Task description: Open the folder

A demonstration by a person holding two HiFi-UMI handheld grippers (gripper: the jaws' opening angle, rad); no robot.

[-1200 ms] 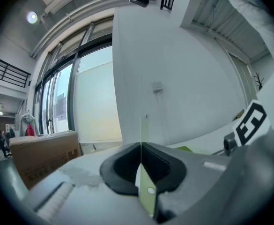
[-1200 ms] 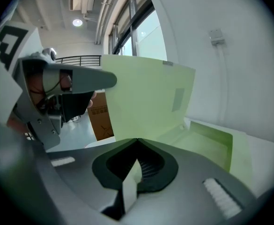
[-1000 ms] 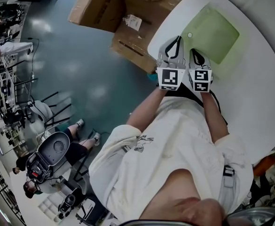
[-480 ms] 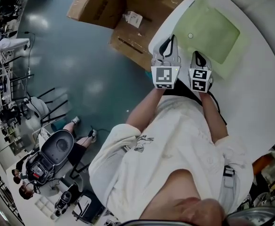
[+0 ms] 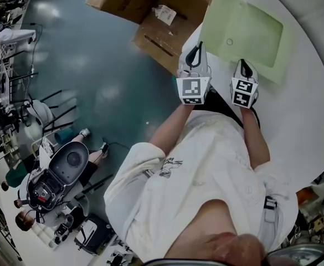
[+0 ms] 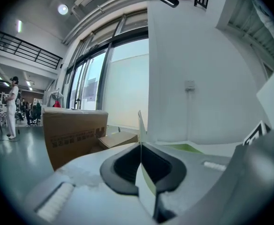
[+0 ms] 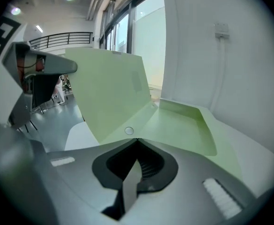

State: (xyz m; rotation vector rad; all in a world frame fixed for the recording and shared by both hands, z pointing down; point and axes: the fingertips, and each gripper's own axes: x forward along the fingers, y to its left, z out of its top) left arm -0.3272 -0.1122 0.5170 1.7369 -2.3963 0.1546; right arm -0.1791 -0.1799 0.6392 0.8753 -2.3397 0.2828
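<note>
Left fingers (image 6: 122, 167) clamp raised folder cover (image 5: 220, 25); right fingers (image 7: 112, 167) closed at folder edge (image 5: 270, 70).

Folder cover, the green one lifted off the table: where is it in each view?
Head view: folder cover top centre, raised.
Left gripper view: folder cover edge-on, centre, between the jaws.
Right gripper view: folder cover upper left.
Shared landmark: white table.

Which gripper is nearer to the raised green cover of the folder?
Left. The left gripper is shut on the edge of the cover. The right gripper grips the lower sheet, beside the cover.
</note>
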